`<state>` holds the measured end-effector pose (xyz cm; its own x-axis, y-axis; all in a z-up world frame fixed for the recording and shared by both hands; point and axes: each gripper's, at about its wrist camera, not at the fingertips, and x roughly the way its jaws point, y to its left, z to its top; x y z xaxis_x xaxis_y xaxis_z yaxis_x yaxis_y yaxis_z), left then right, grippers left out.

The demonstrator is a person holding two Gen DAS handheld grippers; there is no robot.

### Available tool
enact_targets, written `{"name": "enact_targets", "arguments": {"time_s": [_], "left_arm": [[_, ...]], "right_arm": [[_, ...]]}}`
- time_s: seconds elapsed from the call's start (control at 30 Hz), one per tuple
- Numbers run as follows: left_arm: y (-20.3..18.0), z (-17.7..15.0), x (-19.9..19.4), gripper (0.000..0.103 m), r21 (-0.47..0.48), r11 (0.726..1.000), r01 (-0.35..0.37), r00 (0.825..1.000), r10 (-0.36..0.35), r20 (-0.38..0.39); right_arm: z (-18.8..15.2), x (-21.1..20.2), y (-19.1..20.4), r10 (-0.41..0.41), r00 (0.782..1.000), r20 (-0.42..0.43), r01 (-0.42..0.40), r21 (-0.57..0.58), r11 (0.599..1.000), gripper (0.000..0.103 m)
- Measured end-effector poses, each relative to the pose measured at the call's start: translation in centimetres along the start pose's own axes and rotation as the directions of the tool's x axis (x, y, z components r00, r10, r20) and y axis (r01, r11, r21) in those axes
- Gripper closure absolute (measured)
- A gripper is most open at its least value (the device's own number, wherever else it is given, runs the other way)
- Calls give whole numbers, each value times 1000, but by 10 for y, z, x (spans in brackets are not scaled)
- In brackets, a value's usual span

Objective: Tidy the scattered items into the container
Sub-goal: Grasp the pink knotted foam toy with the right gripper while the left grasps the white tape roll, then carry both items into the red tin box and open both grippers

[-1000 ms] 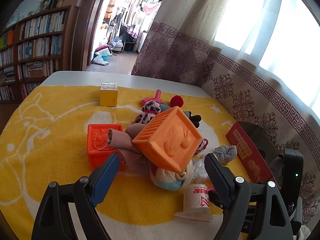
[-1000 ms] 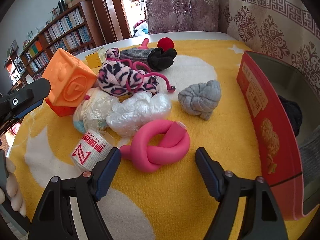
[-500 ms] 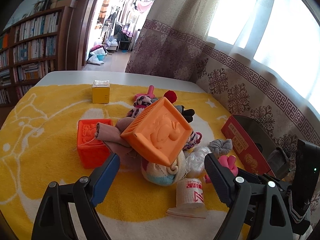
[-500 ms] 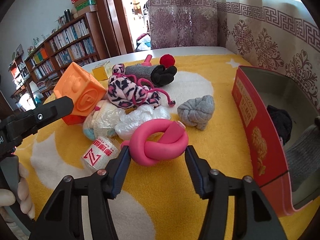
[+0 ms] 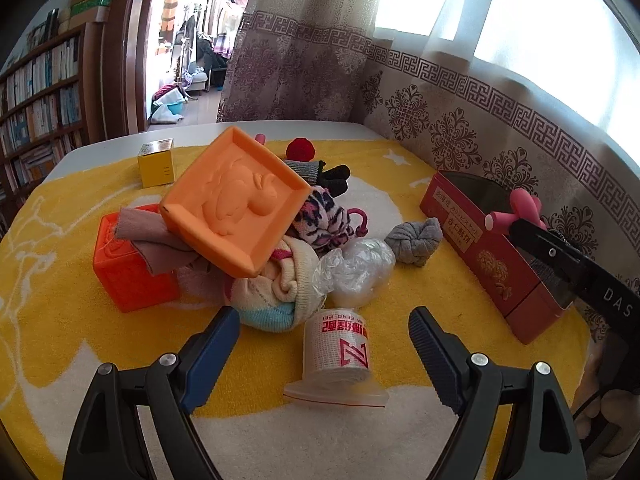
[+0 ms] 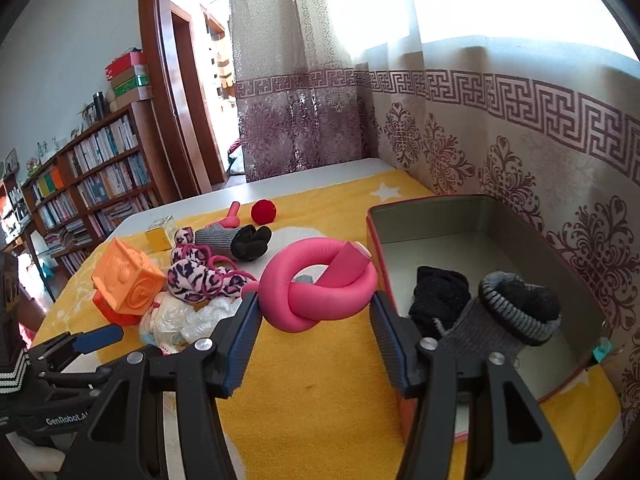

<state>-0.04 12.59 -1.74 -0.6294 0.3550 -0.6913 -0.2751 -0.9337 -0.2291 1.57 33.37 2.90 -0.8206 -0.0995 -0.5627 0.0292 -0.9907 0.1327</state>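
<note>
My right gripper [image 6: 315, 312] is shut on a knotted pink foam tube [image 6: 316, 284] and holds it above the yellow towel, just left of the red tin [image 6: 420, 201]. A black sock [image 6: 440, 292] and a grey sock [image 6: 504, 312] lie inside the tin. In the left wrist view the tube [image 5: 520, 208] shows over the tin's [image 5: 480, 248] near wall. My left gripper [image 5: 322, 320] stands open above a white bandage roll [image 5: 340, 344], touching nothing.
A pile lies mid-towel: a tilted orange cube [image 5: 236, 200], a red-orange cube [image 5: 128, 276], a knitted sock [image 5: 280, 292], a leopard sock [image 5: 324, 216], a plastic bag [image 5: 356, 268] and a grey knotted sock [image 5: 416, 240]. Behind are a yellow box [image 5: 156, 162], a red ball [image 5: 301, 149] and a black glove [image 5: 332, 176].
My right gripper closed on the pink tube and lifted it off the towel toward the tin. The left gripper, still open, drew closer to the bandage roll.
</note>
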Motion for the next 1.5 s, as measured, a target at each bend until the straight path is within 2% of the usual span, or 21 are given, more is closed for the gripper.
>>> {"name": "enact_targets", "arguments": {"time_s": [0.07,0.1,0.13,0.2,0.23,0.5,0.9,1.2,1.5], "left_arm": [[-4,-3,9,18,14,1000,14,999,-13,-33],[-5,-4,14,24,13,1000,22,999,-21,-50],[-6,-5,19,38,12,1000,27,997,-26,-72],[-5,-5,24,50,1,999,46,994,-46,-95],[-4,-5,25,66,-7,999,52,993,-52,-102],[-19,-6,24,66,8,997,71,993,-70,-98],[-49,11,16,66,59,993,105,993,-101,-54],[-75,25,15,66,105,985,136,990,-133,-36],[-94,36,16,66,140,978,152,988,-150,-24]], "right_arm": [[1,-3,-6,-2,1000,8,2,19,1000,43],[1,-4,-8,-2,1000,11,2,26,1000,43],[1,-5,-10,-1,1000,13,1,30,1000,43],[-1,-7,-13,3,1000,17,-3,37,999,43],[-1,-7,-14,5,1000,18,-6,40,999,43],[1,-17,-29,0,998,57,-4,74,997,43],[13,-39,-76,-107,988,115,89,153,984,43],[16,-41,-111,-180,978,107,154,215,964,43],[15,-36,-132,-196,977,82,169,258,951,42]]}}
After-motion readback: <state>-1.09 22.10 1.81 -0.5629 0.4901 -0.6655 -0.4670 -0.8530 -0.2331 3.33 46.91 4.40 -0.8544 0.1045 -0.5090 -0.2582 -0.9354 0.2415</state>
